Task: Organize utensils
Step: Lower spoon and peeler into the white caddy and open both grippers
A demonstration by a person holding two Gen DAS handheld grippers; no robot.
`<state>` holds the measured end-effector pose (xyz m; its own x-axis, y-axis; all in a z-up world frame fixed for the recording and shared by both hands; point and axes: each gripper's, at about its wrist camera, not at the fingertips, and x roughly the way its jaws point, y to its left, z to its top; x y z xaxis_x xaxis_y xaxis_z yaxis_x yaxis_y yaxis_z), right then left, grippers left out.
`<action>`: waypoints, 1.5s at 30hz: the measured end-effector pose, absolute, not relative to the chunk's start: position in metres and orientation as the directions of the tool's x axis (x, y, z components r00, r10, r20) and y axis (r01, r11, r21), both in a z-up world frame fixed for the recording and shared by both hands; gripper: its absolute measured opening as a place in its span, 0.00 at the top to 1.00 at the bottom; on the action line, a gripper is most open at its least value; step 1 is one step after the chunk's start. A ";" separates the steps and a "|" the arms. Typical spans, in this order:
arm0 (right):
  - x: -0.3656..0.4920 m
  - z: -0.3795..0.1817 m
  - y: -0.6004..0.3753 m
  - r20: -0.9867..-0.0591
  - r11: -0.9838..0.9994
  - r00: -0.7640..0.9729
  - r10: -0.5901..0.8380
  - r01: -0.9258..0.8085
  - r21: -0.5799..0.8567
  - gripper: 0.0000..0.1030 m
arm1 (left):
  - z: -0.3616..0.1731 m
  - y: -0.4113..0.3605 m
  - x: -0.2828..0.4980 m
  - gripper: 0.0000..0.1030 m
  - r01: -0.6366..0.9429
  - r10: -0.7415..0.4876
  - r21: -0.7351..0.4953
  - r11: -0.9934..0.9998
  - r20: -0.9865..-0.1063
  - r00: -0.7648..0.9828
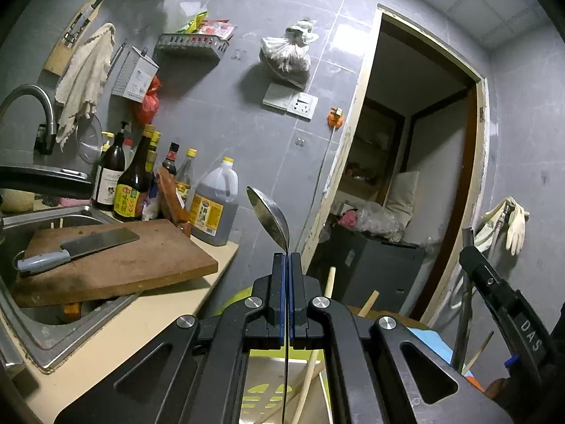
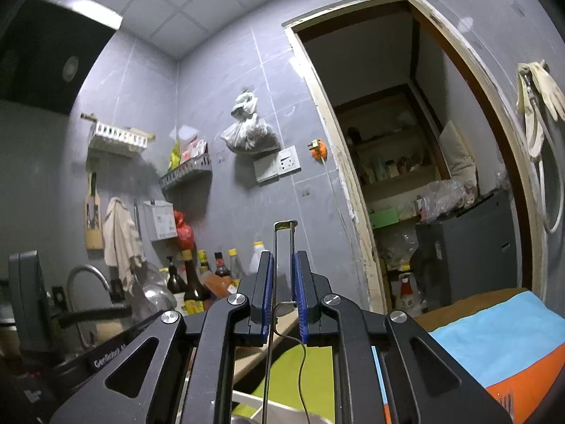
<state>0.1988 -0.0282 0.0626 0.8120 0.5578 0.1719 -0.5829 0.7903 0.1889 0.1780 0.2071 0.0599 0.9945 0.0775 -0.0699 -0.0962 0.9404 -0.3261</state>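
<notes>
Standing here in this cramped grey-tiled kitchen watching someone work two gripper tools. The left gripper [image 1: 286, 255] is clamped tight on a metal spoon [image 1: 270, 217], pads pinched right on the thin handle, bowl sticking up edge-on, dull and a bit tarnished. The handle runs back between the fingers, down over a lime-green basket [image 1: 261, 388] with a few pale chopsticks [image 1: 307, 381] in it.

The right gripper [image 2: 282, 258] has a pair of thin metal tongs [image 2: 285, 240] squeezed between its blue pads. The tongs are pinched nearly closed, the two narrow arms running almost parallel with a slim gap, joined at the top end, and one arm has a serrated edge. Nothing is caught between the arms as far as I can see; their working tips run down out of sight below the gripper.

The left view is the one that gives you the counter: a wooden cutting board [image 1: 116, 265] half over the sink [image 1: 53, 335] with a cleaver [image 1: 81, 247] lying on it, and a row of sauce bottles [image 1: 137, 183] behind. It also catches the right gripper off at its right edge. The right view looks higher, showing the range hood [image 2: 53, 46], deeper into the doorway's shelves [image 2: 388, 169], plus a blue and orange cloth [image 2: 494, 346] at lower right.
</notes>
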 end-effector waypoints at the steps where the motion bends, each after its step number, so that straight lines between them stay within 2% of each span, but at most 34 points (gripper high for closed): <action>1: 0.197 0.061 -0.026 0.171 0.793 0.812 0.558 -0.582 0.178 0.90 | 0.059 0.206 0.177 1.00 -0.094 0.075 -0.321 0.943 -0.069 0.995; 16: 0.190 0.049 -0.016 0.152 0.812 0.819 0.553 -0.571 0.123 0.90 | 0.047 0.202 0.174 1.00 -0.049 0.023 -0.306 0.951 -0.089 0.996; 38: 0.189 0.042 -0.016 0.130 0.805 0.814 0.566 -0.580 0.124 0.87 | 0.049 0.202 0.166 0.99 -0.025 -0.002 -0.313 0.949 -0.087 0.996; 45: 0.189 0.042 -0.016 0.127 0.804 0.814 0.567 -0.581 0.126 0.87 | 0.050 0.200 0.162 0.91 -0.030 0.003 -0.294 0.955 -0.092 0.996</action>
